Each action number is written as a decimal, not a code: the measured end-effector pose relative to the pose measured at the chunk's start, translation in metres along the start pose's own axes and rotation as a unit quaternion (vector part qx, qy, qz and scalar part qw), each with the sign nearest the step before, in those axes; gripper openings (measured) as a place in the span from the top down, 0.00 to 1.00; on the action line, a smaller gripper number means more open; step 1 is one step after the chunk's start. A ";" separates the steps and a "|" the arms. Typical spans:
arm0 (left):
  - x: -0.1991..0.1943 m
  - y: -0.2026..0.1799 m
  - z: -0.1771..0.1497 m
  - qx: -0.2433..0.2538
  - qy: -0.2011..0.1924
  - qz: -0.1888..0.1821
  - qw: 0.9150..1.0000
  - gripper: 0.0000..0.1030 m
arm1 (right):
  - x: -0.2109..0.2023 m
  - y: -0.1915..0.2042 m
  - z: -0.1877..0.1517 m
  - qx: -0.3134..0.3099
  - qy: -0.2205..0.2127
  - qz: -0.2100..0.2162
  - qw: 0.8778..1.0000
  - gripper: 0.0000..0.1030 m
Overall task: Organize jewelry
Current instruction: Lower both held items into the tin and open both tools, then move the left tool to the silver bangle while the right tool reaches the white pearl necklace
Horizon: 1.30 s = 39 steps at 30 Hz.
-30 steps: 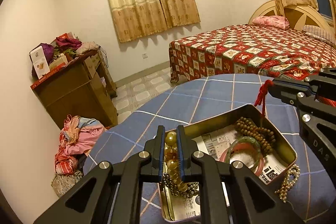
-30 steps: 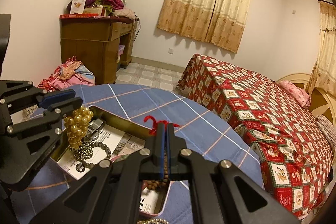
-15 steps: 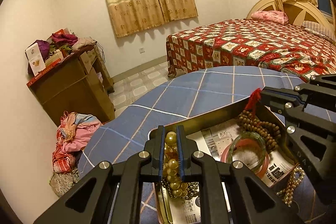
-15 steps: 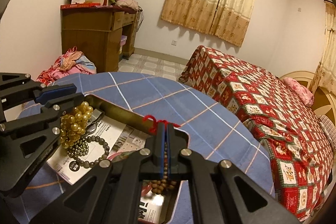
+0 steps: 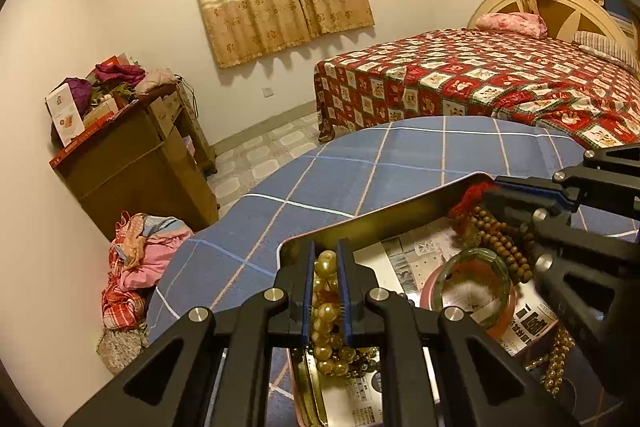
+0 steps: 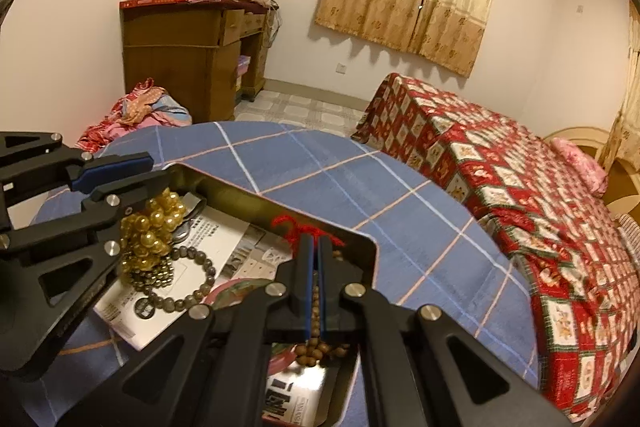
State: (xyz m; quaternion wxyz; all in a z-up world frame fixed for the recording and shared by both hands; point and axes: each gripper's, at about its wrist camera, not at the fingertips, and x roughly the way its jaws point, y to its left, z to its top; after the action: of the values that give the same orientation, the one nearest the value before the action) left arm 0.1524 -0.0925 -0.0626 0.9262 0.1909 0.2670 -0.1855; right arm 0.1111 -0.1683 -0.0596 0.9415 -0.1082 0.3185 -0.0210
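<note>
An open metal tin lined with printed paper sits on the blue checked tablecloth. My left gripper is shut on a golden bead necklace, hanging into the tin's left end. My right gripper is shut on a brown wooden bead string with a red tassel, low over the tin's right end. A green and pink bangle and a dark bead bracelet lie inside.
A gold chain lies on the cloth beside the tin. The round table ends just past the tin. Beyond stand a bed, a wooden dresser and a pile of clothes on the floor.
Both grippers have sunk lower and closer over the tin, each still holding its beads. The wooden beads and golden necklace now hang deeper into the tin.
</note>
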 end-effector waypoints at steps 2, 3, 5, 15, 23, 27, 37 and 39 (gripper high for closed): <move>0.000 -0.002 -0.001 0.006 0.004 0.018 1.000 0.74 | 0.000 0.001 -0.003 -0.005 0.003 -0.003 1.000 0.77; -0.002 -0.003 -0.001 0.006 0.003 0.024 1.000 0.64 | 0.000 0.002 -0.004 -0.007 0.003 -0.005 1.000 0.64; -0.010 -0.002 -0.003 0.002 -0.015 0.036 0.999 0.24 | -0.002 0.002 -0.007 -0.010 0.003 -0.007 1.000 0.50; -0.031 0.002 -0.008 -0.004 -0.023 0.053 0.998 0.21 | -0.029 -0.007 -0.032 0.000 0.010 -0.025 1.000 0.36; -0.053 -0.010 -0.036 -0.019 -0.006 0.044 0.999 0.21 | -0.052 -0.015 -0.057 0.009 0.014 -0.038 0.999 0.28; -0.062 -0.022 -0.062 -0.022 0.020 0.028 0.999 0.21 | -0.057 -0.019 -0.074 0.015 0.020 -0.048 0.999 0.24; -0.072 -0.062 -0.083 0.015 0.048 -0.003 0.999 0.21 | -0.056 -0.032 -0.095 0.047 0.034 -0.058 0.997 0.20; -0.069 -0.069 -0.083 0.025 0.050 -0.006 0.998 0.21 | -0.056 -0.034 -0.097 0.051 0.035 -0.057 0.996 0.20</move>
State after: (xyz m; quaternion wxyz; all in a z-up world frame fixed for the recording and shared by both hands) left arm 0.0322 -0.0974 -0.1060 0.9056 0.2217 0.3091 -0.1875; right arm 0.0088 -0.2136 -0.0943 0.9314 -0.0773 0.3431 -0.0940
